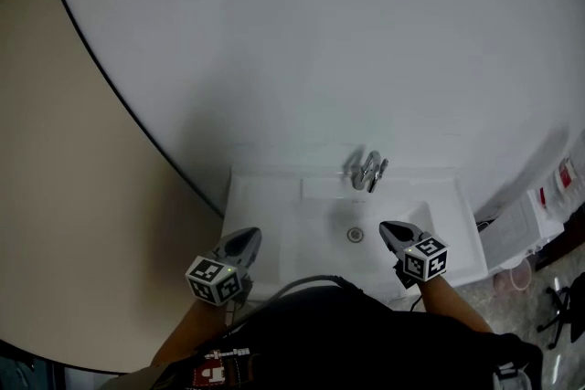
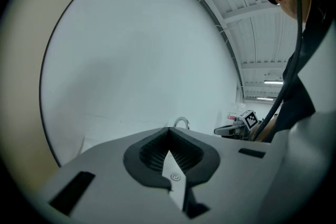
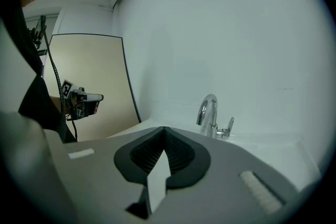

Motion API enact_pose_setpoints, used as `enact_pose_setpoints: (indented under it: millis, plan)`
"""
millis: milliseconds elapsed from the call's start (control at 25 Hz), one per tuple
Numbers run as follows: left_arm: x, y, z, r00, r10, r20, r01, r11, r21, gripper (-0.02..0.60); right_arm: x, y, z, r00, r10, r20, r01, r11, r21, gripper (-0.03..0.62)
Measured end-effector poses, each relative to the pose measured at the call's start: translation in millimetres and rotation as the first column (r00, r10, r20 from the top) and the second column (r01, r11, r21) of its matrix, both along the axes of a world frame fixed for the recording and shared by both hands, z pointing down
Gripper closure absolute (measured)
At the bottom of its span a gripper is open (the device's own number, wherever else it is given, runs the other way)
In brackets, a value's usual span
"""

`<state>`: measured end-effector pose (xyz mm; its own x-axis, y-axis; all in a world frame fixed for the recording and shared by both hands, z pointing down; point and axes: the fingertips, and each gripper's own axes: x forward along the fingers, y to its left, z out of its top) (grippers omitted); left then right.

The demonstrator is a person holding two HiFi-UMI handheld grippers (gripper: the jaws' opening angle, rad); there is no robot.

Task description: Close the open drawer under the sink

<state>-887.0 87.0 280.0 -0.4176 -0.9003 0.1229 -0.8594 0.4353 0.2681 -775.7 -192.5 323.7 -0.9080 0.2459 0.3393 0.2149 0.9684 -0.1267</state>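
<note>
A white sink (image 1: 274,196) with a chrome tap (image 1: 366,171) stands against a white wall. No drawer under it shows in any view; the person's dark clothing covers the space below the sink's front edge. My left gripper (image 1: 245,242) hovers over the sink's front left part, jaws shut and empty. My right gripper (image 1: 395,234) hovers over the basin near the drain (image 1: 356,235), also shut on nothing. In the right gripper view the tap (image 3: 211,115) lies ahead, and the left gripper (image 3: 97,97) shows at the left. The left gripper view shows the tap's arc (image 2: 181,122) and the right gripper (image 2: 223,130).
A beige panel (image 1: 73,187) with a dark curved edge fills the left side. To the right of the sink stand a white box (image 1: 516,228) and red-and-white items (image 1: 559,183) on the floor. The person's forearms and dark torso (image 1: 356,338) fill the bottom.
</note>
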Motion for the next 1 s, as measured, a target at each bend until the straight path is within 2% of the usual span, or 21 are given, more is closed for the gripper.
enact_pose_setpoints:
  millis: [240, 560, 1000]
  plan:
    - [-7.7, -32.2, -13.1, 0.996, -0.077, -0.036, 0.079, 0.995, 0.067, 0.583, -18.0, -55.2, -20.5, 1.0, 0.006, 0.025, -0.004, 0.998, -0.062, 0.594]
    - [-7.4, -39.0, -10.5, 0.999, -0.038, 0.0, 0.038, 0.999, 0.03, 0.583, -26.8, -59.6, -33.5, 0.996, 0.048, 0.077, -0.038, 0.991, -0.129, 0.594]
    - [-9.1, -41.8, -4.2, 0.999, -0.017, -0.027, 0.018, 0.999, 0.04, 0.583, -21.2, -65.1, -25.2, 0.996, 0.077, 0.049, -0.073, 0.993, -0.088, 0.595]
